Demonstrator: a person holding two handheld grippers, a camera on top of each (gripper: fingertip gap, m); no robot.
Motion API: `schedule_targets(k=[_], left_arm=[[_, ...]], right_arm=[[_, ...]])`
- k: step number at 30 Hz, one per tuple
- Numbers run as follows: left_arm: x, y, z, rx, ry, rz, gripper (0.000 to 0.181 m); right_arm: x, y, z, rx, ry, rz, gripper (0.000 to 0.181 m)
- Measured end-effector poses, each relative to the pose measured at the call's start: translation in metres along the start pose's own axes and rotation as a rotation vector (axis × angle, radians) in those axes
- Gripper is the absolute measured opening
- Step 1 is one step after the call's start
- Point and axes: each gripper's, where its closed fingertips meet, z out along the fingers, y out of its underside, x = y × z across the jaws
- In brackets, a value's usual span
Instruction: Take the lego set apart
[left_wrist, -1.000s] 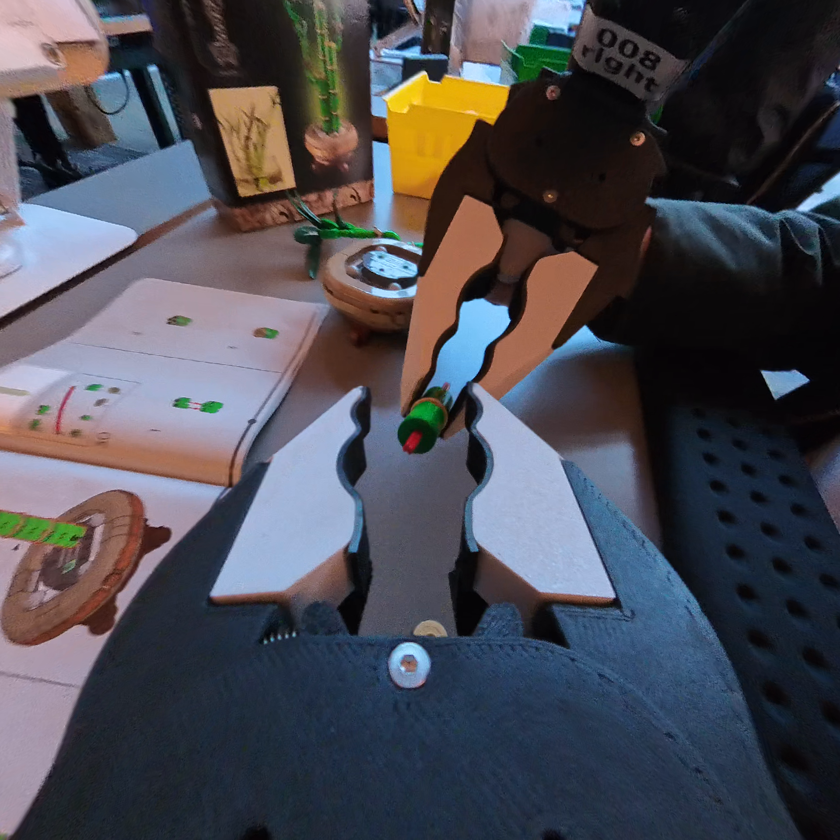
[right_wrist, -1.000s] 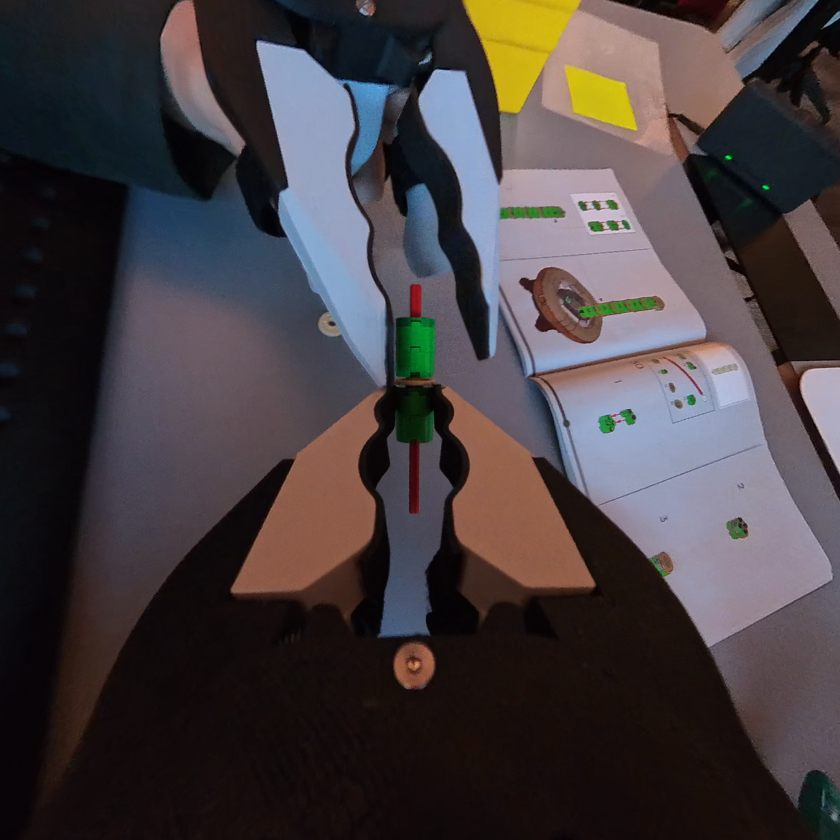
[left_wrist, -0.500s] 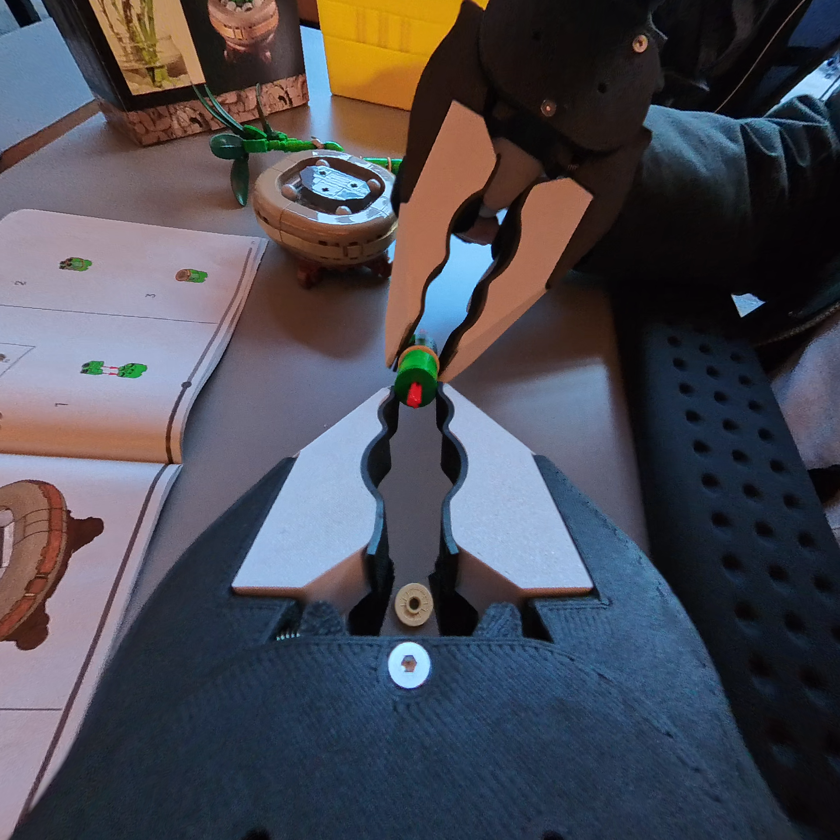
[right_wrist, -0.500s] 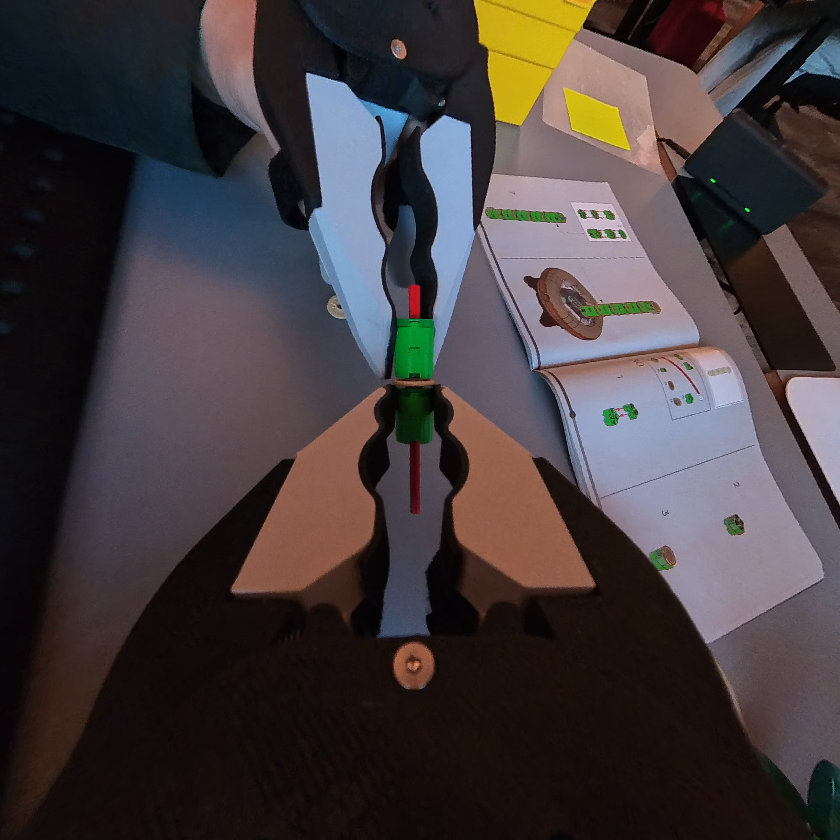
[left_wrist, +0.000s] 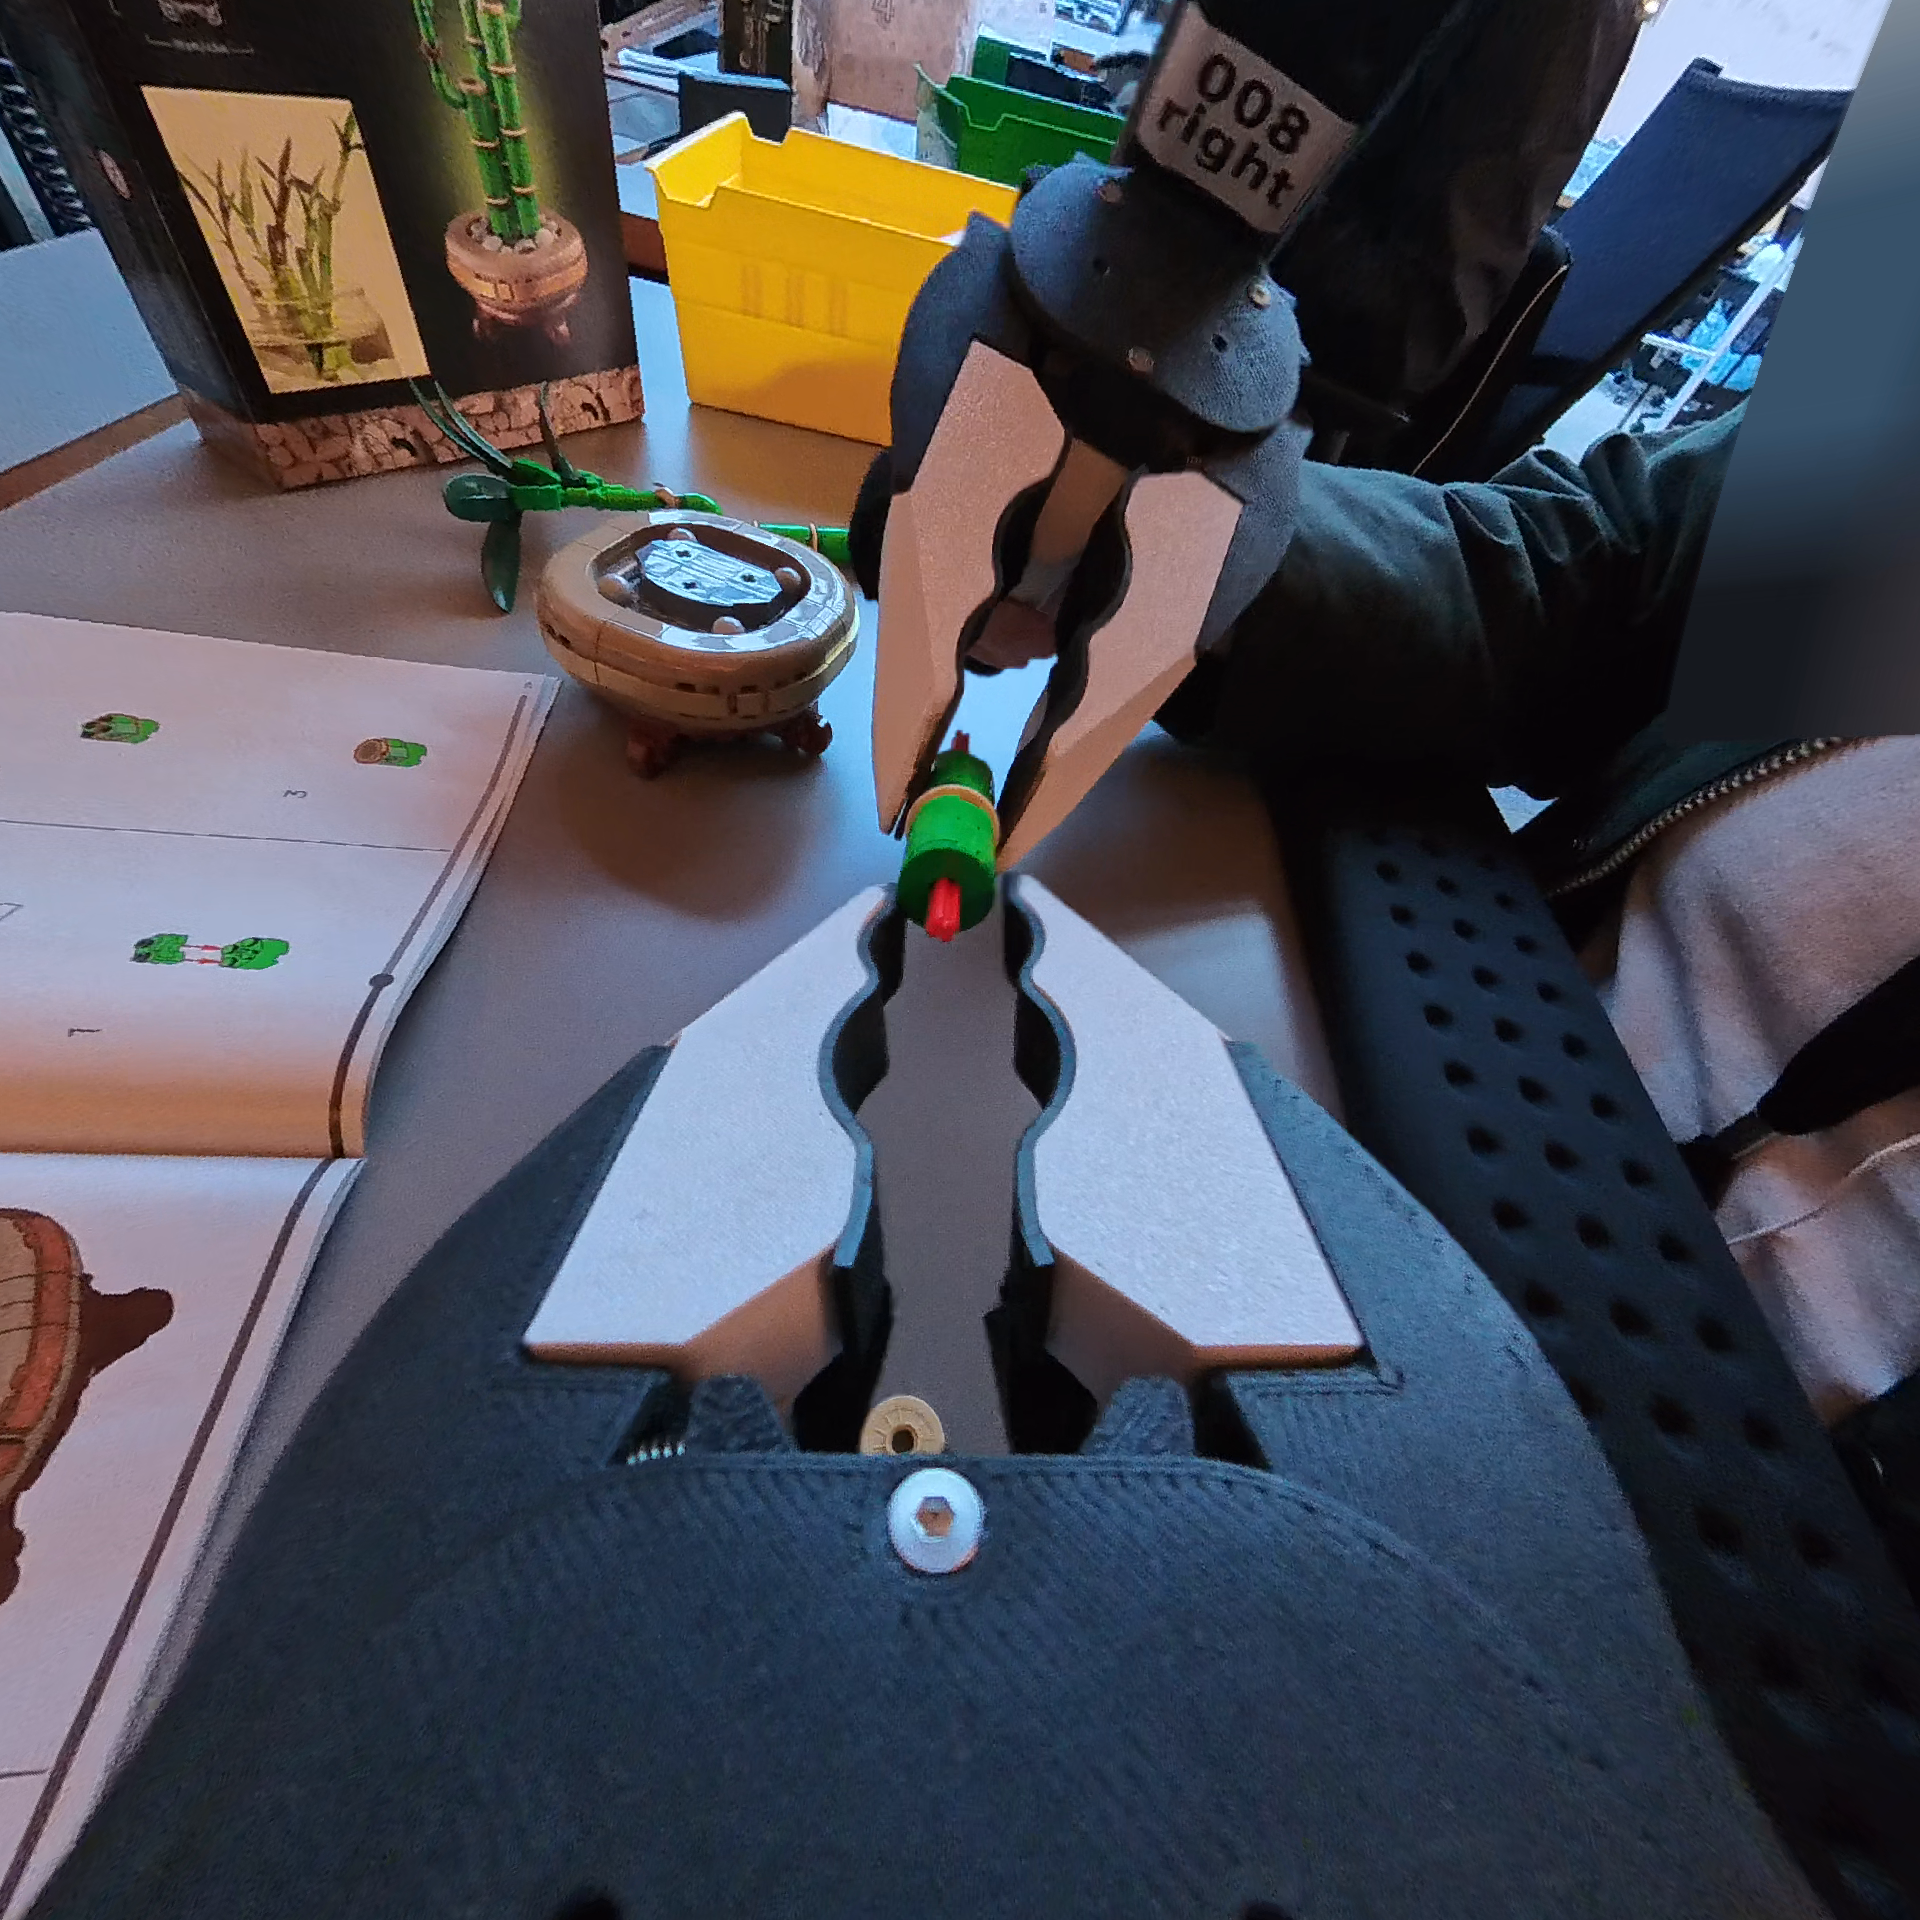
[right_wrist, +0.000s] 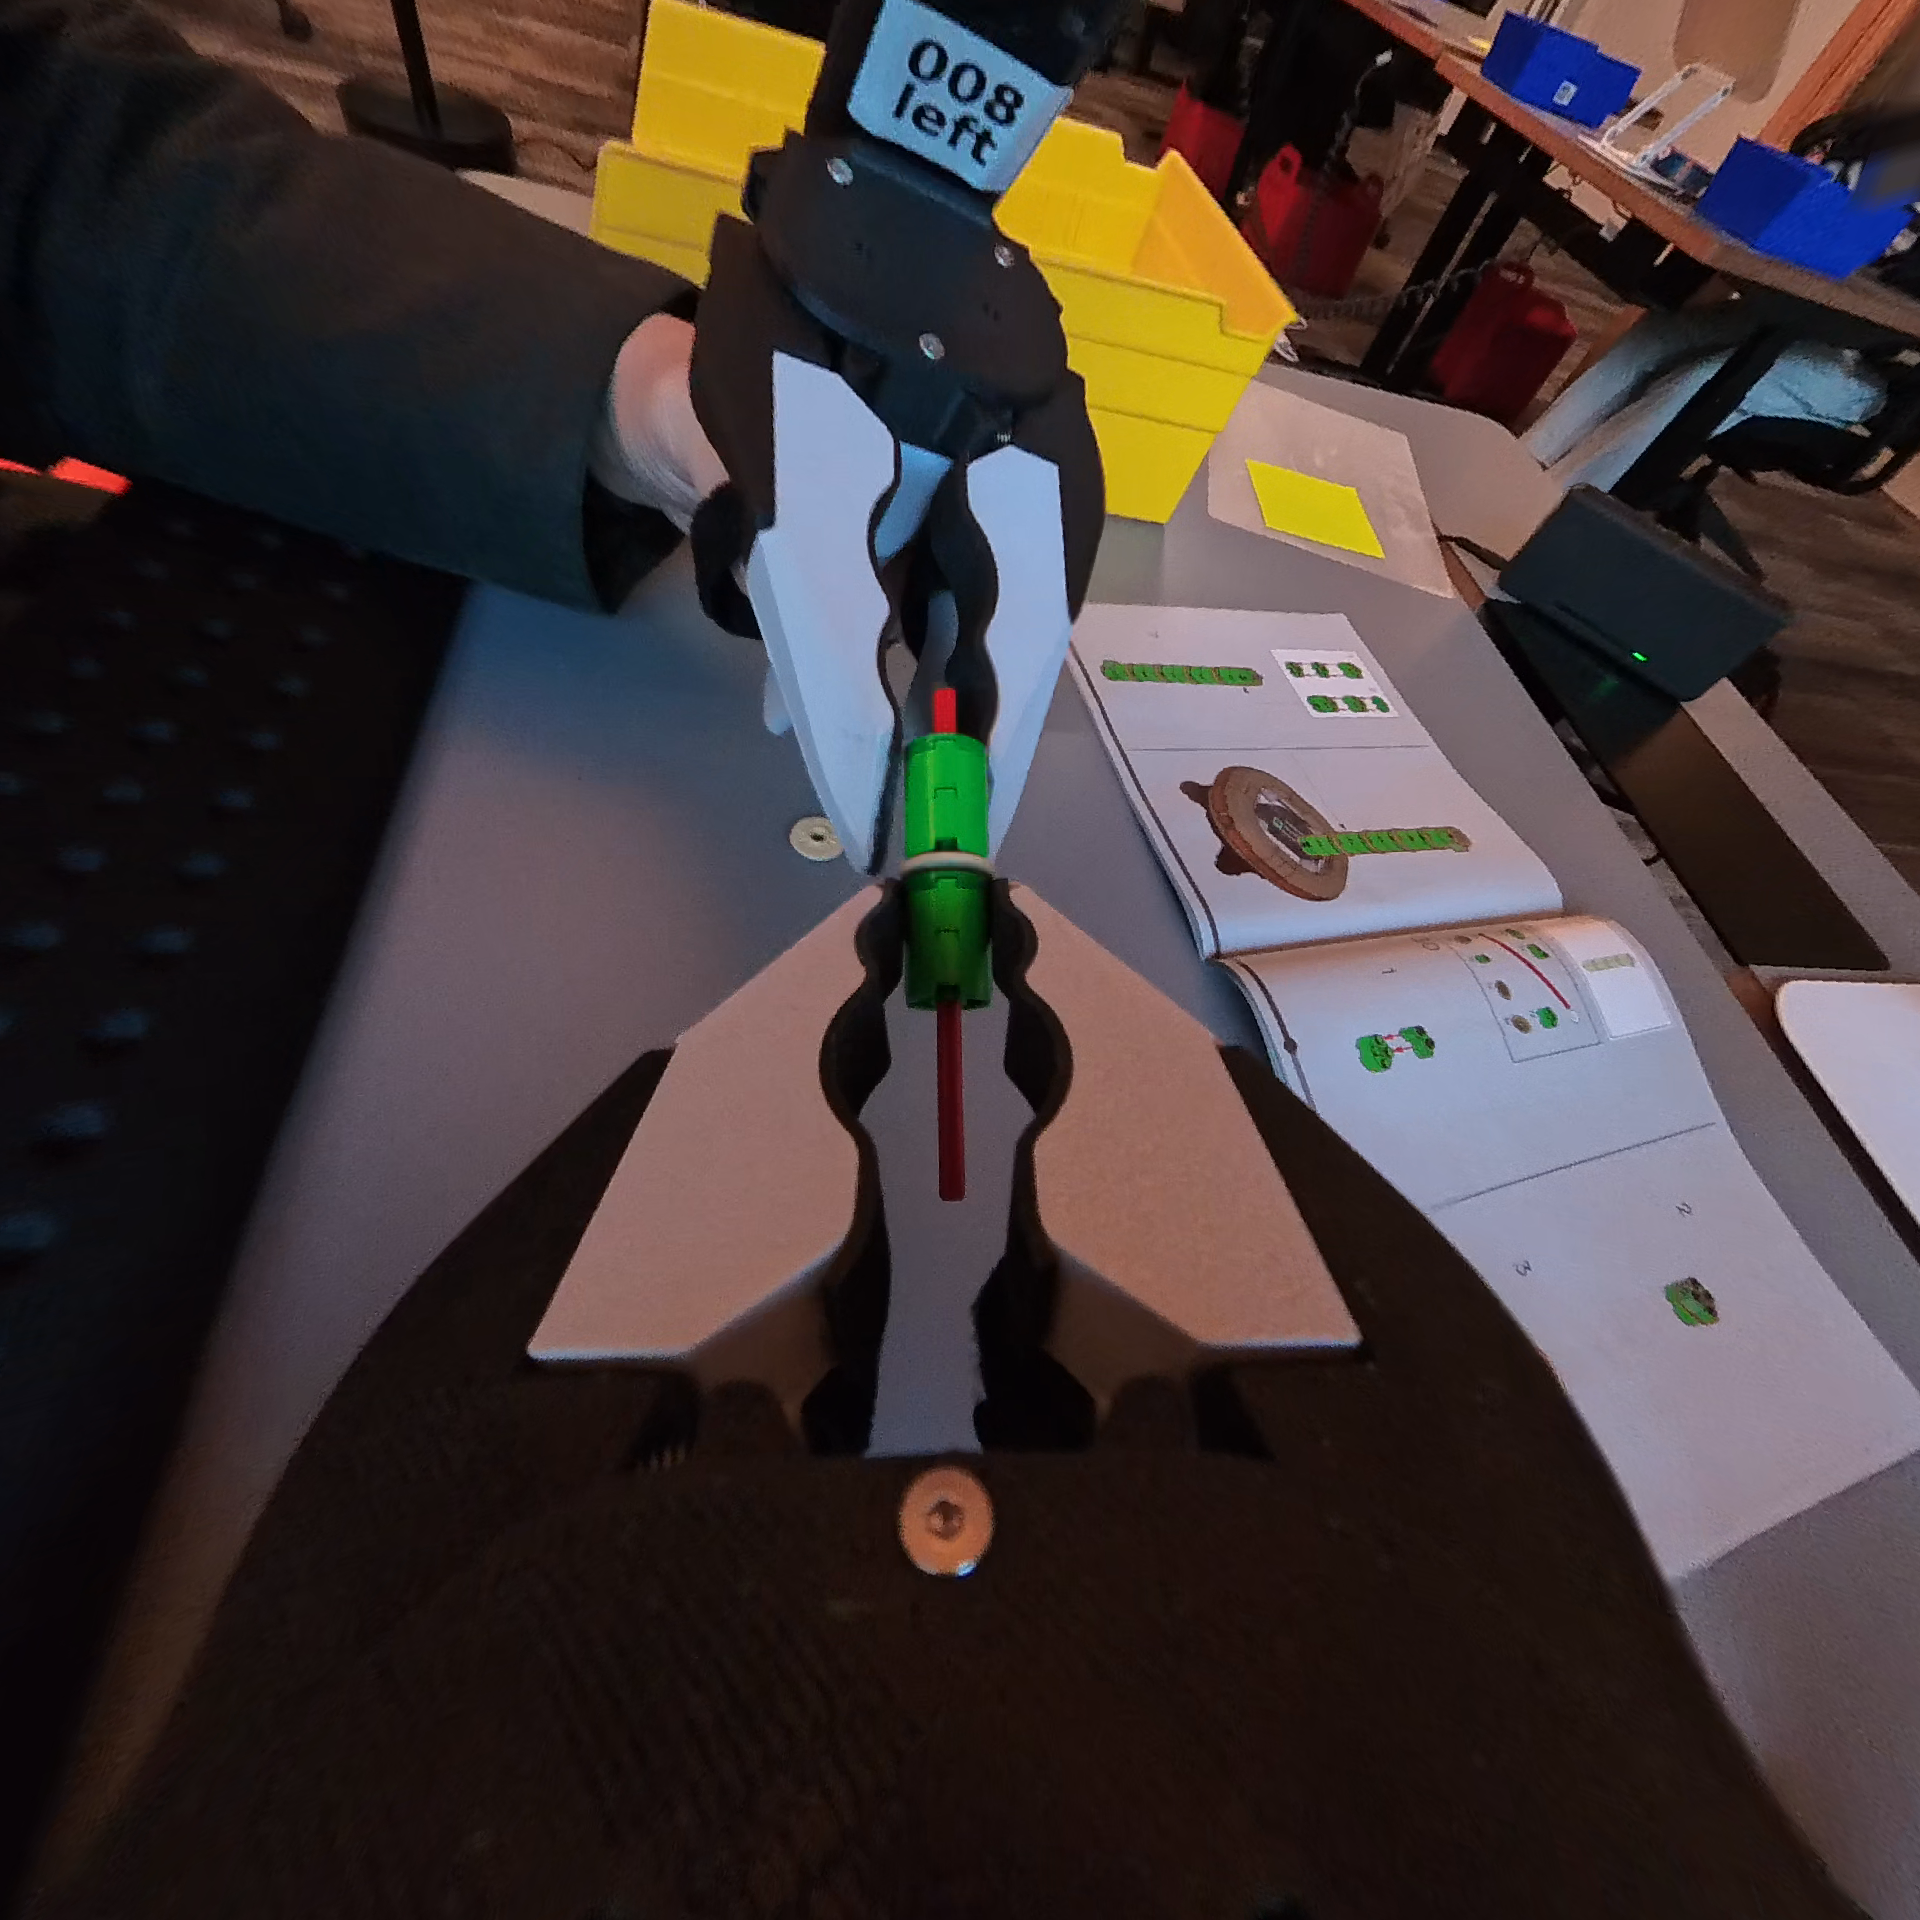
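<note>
Right tool (right_wrist: 943, 940): I see mine clamped on the near green segment.
Left tool (right_wrist: 925, 821): fingers pinch the far segment.
Stalk (right_wrist: 943, 868): mid-frame, above the desk (right_wrist: 582, 935), bridging both tools.

Grey table (left_wrist: 665, 894) — open booklet (left_wrist: 239, 883), brick pot (left_wrist: 698, 623), yellow bin (left_wrist: 821, 281).

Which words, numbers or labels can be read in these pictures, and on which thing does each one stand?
I do not copy writing; here is where it stands.
White label atop the right gripper: short, legible print.
Second white label atop the left gripper: short, legible print.
Open white instruction booklet: small step numerals, legible.
Dark cardboard lego box: print cut off at the edge, unreadable.
Green lego stalk both grippers clamp: none.
</note>
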Motion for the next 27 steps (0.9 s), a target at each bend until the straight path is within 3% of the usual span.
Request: schedule_targets(k=[2, 3, 8, 15, 19, 27], left_arm=[[-0.003, -0.004, -0.001, 0.025, -0.022, -0.014, 0.038], [-0.003, -0.007, -0.002, 0.036, -0.021, -0.023, 0.039], [-0.003, -0.004, 0.000, 0.031, -0.005, -0.066, 0.020], [-0.005, 0.012, 0.009, -0.065, -0.045, -0.013, 0.015], [-0.002, 0.005, 0.007, -0.024, -0.017, -0.031, 0.014], [0.008, 0.001, 0.007, 0.008, 0.041, -0.040, 0.015]], right_arm=[[0.003, 0.006, 0.001, -0.045, 0.032, -0.035, 0.015], [0.003, 0.009, 0.002, -0.064, 0.038, -0.051, 0.015], [-0.003, 0.014, 0.007, -0.110, 0.045, -0.116, 0.015], [-0.005, 0.022, 0.009, -0.155, 0.049, -0.154, 0.015], [-0.004, 0.016, 0.009, -0.115, 0.054, -0.139, 0.022], [-0.010, 0.012, 0.004, -0.145, 0.059, -0.211, 0.015]])
